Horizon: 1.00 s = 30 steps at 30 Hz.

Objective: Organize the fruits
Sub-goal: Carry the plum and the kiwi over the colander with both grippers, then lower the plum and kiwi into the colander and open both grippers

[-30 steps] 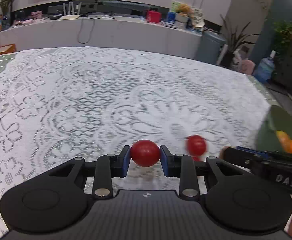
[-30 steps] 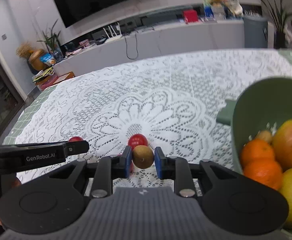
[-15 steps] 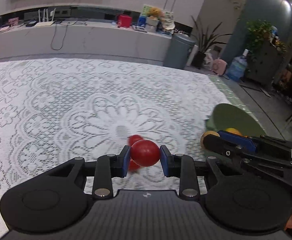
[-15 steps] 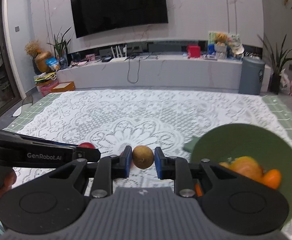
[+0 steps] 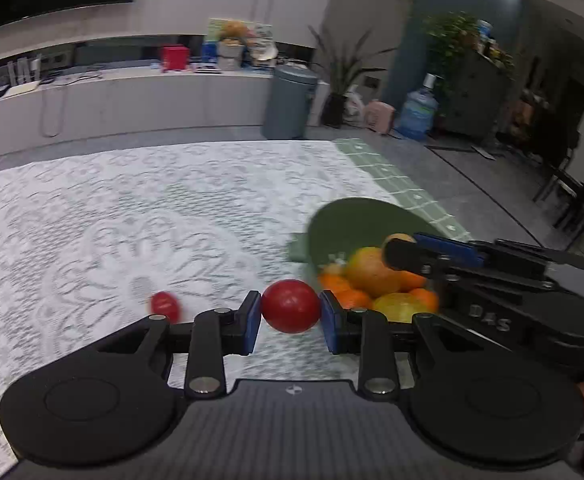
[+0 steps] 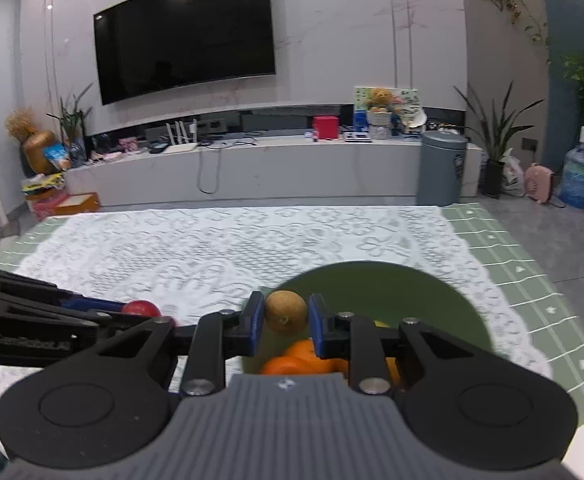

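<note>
Left tongs: the left gripper is seen closed on a smooth round red fruit, gripped at its sides by the blue pads; fruit held off the cloth.
Right tongs: the right gripper is seen closed on a small round brown fruit, held over the near-left part of the round dark green bowl.
Bowl: at 1 to 2 o'clock from the left gripper; oranges and larger yellow-orange fruit piled inside.
Loose fruit: one small red fruit is left on the white lace tablecloth, at 10 o'clock from the left gripper.
Stage (judged): both held fruits look close to being dropped in; the loose red one is not yet collected.
Risk 1: the two grippers are close together at the bowl; a clash is likely if both go in at once.
Risk 2: the pile is already high; a round fruit released on top could roll off over the rim onto the cloth.
Risk 3: smooth round skins on flat pads; slip is possible if the grip is eased early.
Hidden: the bowl's near side is covered by the right gripper body, so the fruit count cannot be told.
Blur: the loose red fruit is smeared in the left wrist view; its type cannot be told.
</note>
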Available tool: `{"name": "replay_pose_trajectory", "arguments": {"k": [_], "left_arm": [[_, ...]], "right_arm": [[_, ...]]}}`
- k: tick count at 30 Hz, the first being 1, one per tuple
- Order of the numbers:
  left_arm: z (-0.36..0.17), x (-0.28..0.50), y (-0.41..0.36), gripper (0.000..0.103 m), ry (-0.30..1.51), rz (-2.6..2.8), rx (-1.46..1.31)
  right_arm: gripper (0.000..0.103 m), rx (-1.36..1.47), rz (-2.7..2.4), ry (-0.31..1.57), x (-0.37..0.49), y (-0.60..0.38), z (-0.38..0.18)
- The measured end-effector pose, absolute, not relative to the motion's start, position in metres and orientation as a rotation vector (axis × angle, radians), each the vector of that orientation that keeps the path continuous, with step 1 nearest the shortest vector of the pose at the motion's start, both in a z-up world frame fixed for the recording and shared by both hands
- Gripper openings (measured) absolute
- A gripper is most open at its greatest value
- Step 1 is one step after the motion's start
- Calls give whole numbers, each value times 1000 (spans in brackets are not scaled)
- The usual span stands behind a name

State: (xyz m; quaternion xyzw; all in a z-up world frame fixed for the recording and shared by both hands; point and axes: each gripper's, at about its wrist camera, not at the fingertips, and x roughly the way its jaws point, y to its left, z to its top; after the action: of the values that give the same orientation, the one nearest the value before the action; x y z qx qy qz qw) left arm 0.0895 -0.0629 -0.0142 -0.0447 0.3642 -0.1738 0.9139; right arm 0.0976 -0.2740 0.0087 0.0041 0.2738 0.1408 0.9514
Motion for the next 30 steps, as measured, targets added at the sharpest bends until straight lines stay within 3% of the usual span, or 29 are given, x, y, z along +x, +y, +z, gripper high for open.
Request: {"name": "replay_pose_trajectory", "arguments": {"k": [12,30], "left_arm": [[-27,109,-121,35,776,-453,36],[-52,152,-145,35,861,-448,100]], "right_arm": [[20,-98,196,608,111,-294,-10],[20,-128,148,687,132,-303,-36]]}}
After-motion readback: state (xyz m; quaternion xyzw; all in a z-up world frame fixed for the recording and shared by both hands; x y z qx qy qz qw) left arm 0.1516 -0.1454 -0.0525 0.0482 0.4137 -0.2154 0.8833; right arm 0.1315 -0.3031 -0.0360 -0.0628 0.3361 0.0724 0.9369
